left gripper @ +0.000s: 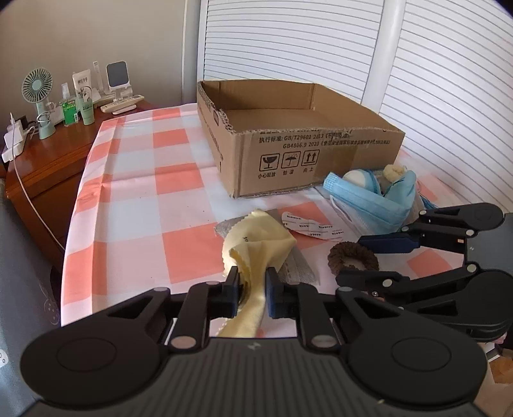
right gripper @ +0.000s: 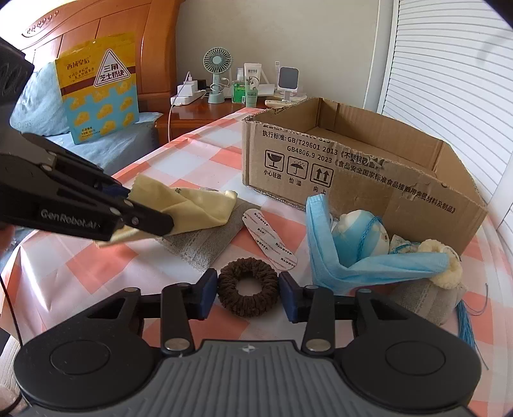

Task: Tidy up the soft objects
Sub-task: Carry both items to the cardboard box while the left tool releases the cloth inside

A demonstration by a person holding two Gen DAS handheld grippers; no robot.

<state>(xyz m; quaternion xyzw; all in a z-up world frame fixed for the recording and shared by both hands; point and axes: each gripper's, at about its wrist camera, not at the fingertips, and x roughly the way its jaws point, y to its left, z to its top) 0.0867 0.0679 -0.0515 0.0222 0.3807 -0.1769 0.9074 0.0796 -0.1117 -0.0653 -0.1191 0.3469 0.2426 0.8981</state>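
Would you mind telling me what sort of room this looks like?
Most likely a bedroom: a wooden headboard with a blue pillow against it, and a bedside cabinet carrying a small desk fan and toiletries.

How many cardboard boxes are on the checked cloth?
1. The cardboard box stands open at the far side of the checked cloth, behind the blue face mask. Nothing suggests another.

My left claw (left gripper: 251, 290) pinches the pale yellow soft cloth (left gripper: 256, 247) over the checked bench (left gripper: 134, 179); the open brown cardboard box (left gripper: 298, 141) sits far right.
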